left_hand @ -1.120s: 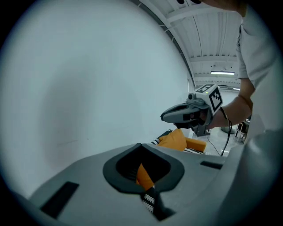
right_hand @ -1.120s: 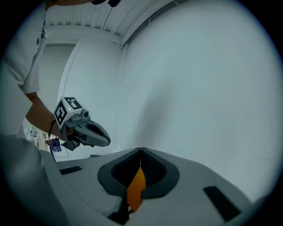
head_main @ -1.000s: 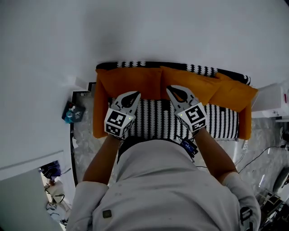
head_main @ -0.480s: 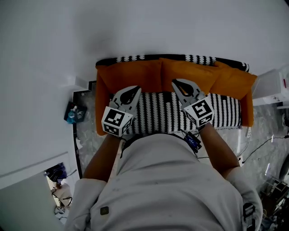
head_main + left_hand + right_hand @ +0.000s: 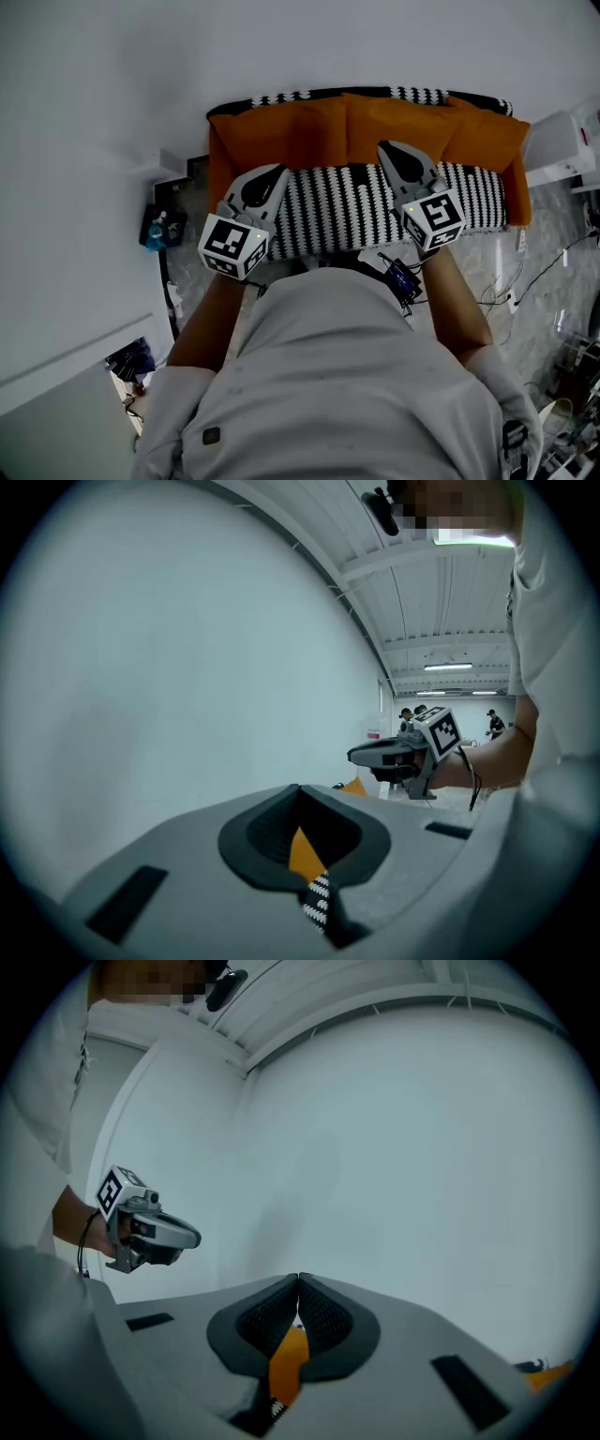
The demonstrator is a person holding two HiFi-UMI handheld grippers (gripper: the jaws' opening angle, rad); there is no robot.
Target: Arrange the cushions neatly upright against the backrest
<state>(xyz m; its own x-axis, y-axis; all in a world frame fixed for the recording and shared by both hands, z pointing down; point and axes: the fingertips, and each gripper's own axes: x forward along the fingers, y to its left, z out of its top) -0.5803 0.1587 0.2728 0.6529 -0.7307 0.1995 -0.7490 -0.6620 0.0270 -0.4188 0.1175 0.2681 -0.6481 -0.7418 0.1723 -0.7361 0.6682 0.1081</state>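
Three orange cushions stand in a row against the backrest of the black-and-white patterned sofa (image 5: 375, 211): a left cushion (image 5: 281, 136), a middle cushion (image 5: 394, 120) and a right cushion (image 5: 483, 139). My left gripper (image 5: 278, 171) hovers over the seat's left part, shut and empty, its tip near the left cushion's lower edge. My right gripper (image 5: 384, 146) is shut and empty too, in front of the middle cushion. In the left gripper view the shut left gripper (image 5: 300, 789) shows orange and striped fabric below, with the right gripper (image 5: 394, 754) off to the side. The right gripper view shows the same for the right gripper (image 5: 298, 1279), with the left gripper (image 5: 155, 1232) beside it.
A white wall (image 5: 300, 47) stands right behind the sofa. Orange side panels (image 5: 217, 159) flank the seat. A blue object (image 5: 157, 228) lies on the floor at the left. A white unit (image 5: 558, 145) and loose cables (image 5: 534, 272) are at the right.
Both grippers have lifted and drawn a little apart, staying shut. The head view has shifted, so the sofa sits higher in the picture. The right cushion now looks more in line with the others.
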